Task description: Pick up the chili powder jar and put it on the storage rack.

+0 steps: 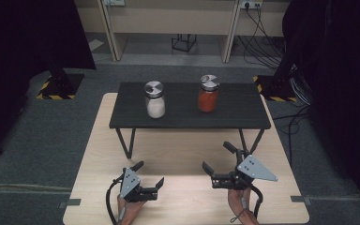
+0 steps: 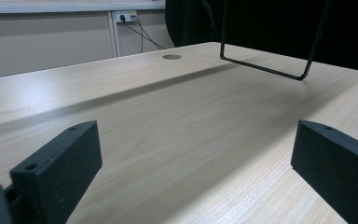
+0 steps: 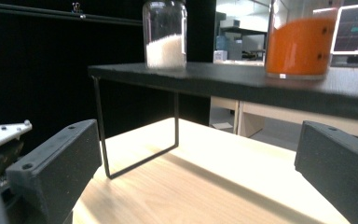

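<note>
High view: two hand-held tongs rest low over the near edge of a light wooden surface (image 1: 93,154). The left tongs (image 1: 150,174) lie at the near left with jaws spread apart and nothing between them; the right tongs (image 1: 219,158) lie at the near right, likewise with jaws wide apart and empty, a grey three-cornered plate (image 1: 255,168) on top. Beyond both, toward the far side, a low black shelf (image 1: 187,117) on thin wire legs stands on the surface. On the shelf, a glass jar of white powder (image 1: 155,100) with a metal lid stands upright at the left, and a glass jar of orange-red powder (image 1: 208,93) with a metal lid stands upright at the right; the two jars are well apart from each other and from both tongs. Left gripper view: the black jaws frame bare wood, with a wire leg (image 2: 270,70) of the shelf farther off and a round hole (image 2: 172,57) in the surface beyond. Right gripper view: the open jaws look up at the shelf's edge, with the white jar (image 3: 165,35) at left and the orange-red jar (image 3: 299,44) at right.
</note>
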### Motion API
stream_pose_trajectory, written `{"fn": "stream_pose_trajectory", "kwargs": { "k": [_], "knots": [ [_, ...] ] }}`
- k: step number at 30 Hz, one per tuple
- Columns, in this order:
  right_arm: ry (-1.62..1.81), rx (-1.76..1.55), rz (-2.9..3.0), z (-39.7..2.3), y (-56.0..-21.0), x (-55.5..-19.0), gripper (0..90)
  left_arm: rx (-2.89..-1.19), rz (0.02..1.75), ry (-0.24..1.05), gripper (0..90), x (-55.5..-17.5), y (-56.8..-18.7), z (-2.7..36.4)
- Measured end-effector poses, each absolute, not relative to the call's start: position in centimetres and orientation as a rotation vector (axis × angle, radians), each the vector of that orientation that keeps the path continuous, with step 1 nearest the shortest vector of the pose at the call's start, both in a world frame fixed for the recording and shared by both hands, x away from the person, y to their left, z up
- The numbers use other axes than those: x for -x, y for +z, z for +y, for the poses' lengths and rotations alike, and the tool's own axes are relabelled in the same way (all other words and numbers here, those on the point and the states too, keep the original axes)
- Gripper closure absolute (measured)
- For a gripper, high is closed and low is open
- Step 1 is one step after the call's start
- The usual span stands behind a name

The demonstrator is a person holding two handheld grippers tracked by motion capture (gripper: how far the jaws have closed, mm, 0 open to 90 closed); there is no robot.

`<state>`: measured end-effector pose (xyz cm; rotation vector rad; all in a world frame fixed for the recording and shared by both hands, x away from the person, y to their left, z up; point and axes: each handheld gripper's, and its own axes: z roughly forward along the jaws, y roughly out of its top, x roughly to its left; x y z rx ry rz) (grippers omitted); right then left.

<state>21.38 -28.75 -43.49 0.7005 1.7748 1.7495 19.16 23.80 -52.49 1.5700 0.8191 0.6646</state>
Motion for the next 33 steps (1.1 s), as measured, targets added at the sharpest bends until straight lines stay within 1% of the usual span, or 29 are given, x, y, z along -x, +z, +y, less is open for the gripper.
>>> {"fn": "stream_pose_trajectory", "kwargs": {
  "k": [13,33],
  "knots": [
    [1.720,-0.702,1.834,-28.7,-46.6,-21.2,0.8,-1.567,0.822,0.663,1.3,-19.2,-52.5,23.8],
    [1.678,-0.738,1.915,-28.2,-48.7,-21.7,0.8,-1.569,0.824,0.663,1.3,-19.2,-52.5,23.8]
  ]
}}
